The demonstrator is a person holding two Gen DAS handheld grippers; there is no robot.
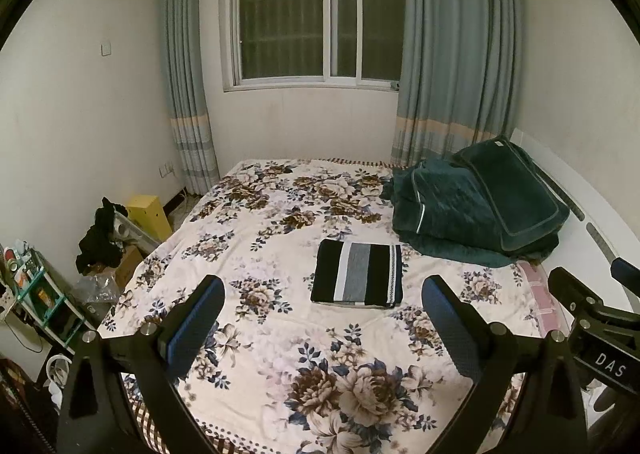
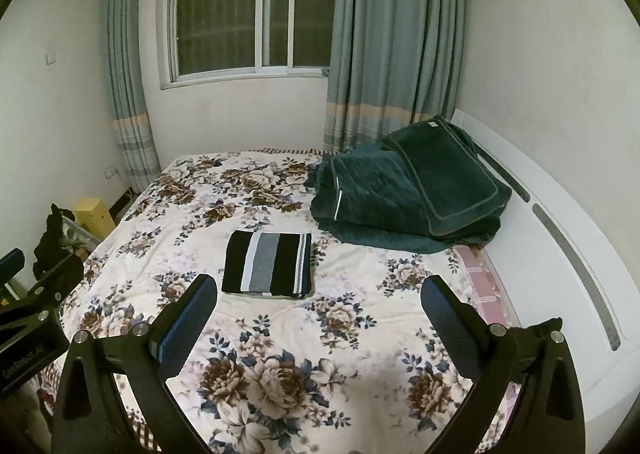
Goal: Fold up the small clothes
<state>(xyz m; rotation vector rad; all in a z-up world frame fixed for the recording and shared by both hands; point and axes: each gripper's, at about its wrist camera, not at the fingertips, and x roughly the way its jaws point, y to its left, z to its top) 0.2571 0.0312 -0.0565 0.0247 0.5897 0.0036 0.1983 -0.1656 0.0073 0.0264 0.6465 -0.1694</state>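
Folded flat into a neat rectangle on the floral bedspread: a striped garment in black, white and grey bands, lying near the middle of the bed, well in from every edge. Raised above the near edge of the bed, clear of the cloth: left gripper, jaws spread wide, blue pads bare and holding nothing. Alongside it to the right, likewise lifted and empty: right gripper, jaws wide apart, the striped garment showing just beyond its left finger. Heaped at the far right corner of the bed, against the white headboard: dark green quilt, apart from the garment. Behind the far edge: window between blue-grey curtains. On the floor past the left edge: yellow box and assorted clutter.
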